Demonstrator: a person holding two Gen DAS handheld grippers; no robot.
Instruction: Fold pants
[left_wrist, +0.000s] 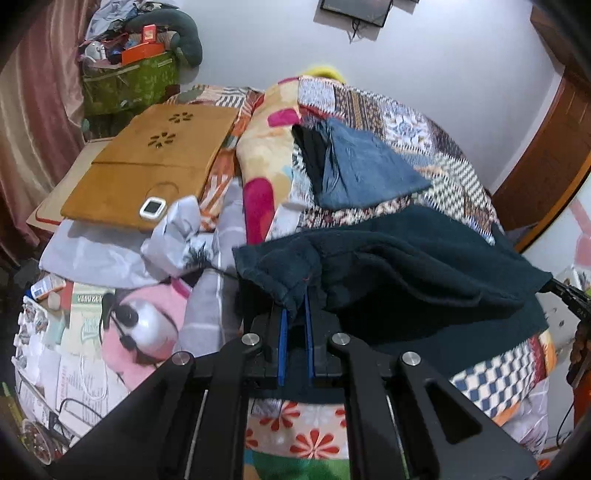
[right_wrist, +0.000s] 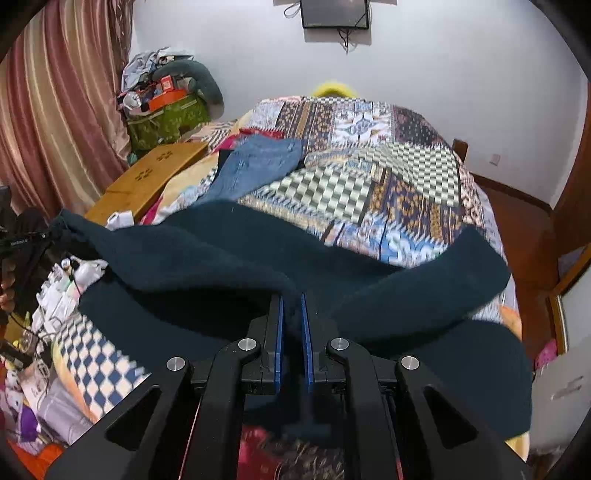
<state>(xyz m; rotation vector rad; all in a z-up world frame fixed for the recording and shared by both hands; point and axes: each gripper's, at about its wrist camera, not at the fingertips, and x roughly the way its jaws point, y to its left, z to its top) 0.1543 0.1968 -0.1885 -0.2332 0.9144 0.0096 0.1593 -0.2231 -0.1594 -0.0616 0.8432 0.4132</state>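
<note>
1. Progress looks to us about midway: the dark teal fleece pants (left_wrist: 424, 258) are lifted off the patchwork quilt (left_wrist: 388, 107) along one edge and hang in a sagging span across the middle of both views, while the rest of the garment lies flat on the bed in the lower half of the frames.
2. We see the left gripper (left_wrist: 295, 314) clamped on a bunched edge of the fleece, its blue pads pinching the cloth at lower centre of the left view.
3. We see the right gripper (right_wrist: 291, 314) likewise closed on a fold of the same cloth at lower centre of the right view.
4. What we judge still to be done: carry the raised edge over the flat part, lay it down square, release, and probably fold once more.
5. A loose end of the pants droops at the right of the right view, so the layers are not yet aligned.
6. Folded blue jeans (right_wrist: 258, 162) lie on the quilt in the upper middle, well apart from the teal cloth; the patch between them is open.
7. A wooden lap desk (left_wrist: 155, 162) and crumpled bedding crowd the left side of the left view.
8. The bed's right edge drops to bare floor at the right of the right view; we would keep the fold inboard of it.
</note>
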